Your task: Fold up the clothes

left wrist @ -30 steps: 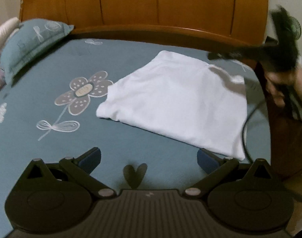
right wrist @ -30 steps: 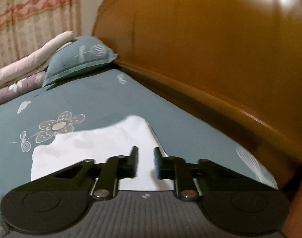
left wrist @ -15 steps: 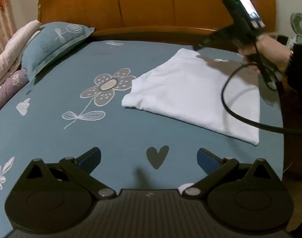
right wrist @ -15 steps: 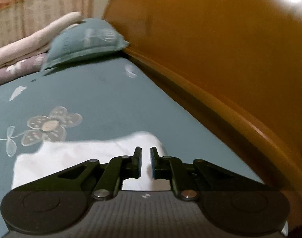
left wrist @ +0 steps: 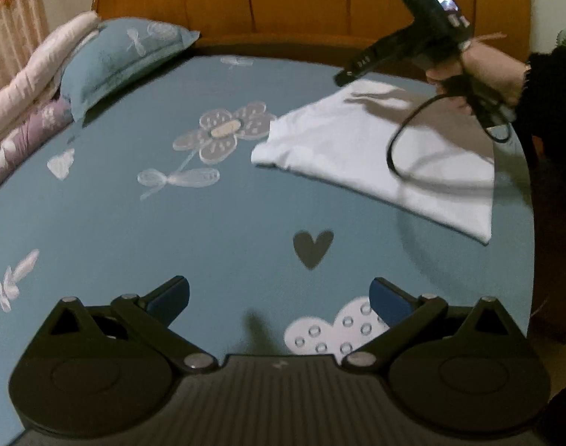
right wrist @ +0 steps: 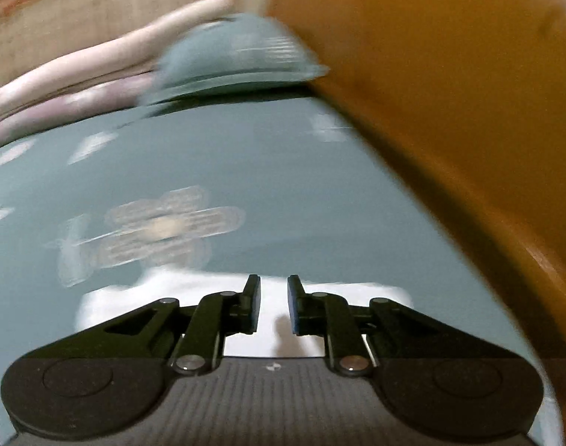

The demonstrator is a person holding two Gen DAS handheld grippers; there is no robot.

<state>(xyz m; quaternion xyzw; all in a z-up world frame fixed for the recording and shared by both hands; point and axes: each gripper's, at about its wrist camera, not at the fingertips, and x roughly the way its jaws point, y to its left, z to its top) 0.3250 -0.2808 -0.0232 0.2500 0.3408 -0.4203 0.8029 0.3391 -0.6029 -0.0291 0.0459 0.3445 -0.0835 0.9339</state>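
While the folded white garment (left wrist: 376,148) lies flat on the bed (left wrist: 171,230) near the headboard, the right hand-held gripper (right wrist: 274,304) hovers over it, jaws opening and empty; the left hand-held gripper (left wrist: 279,297), spread wide, holds nothing, well apart from it.

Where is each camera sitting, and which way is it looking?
Left wrist view: sits on the left tool, looking down across the bed sheet toward the headboard; its wide-open fingers show, plus the person's hand holding the right tool over the white cloth.
Right wrist view: sits on the right tool, looking over the cloth's edge toward the pillow; its fingers are opening, nothing between them.
Both views share the cloth, flower print, pillow and headboard.
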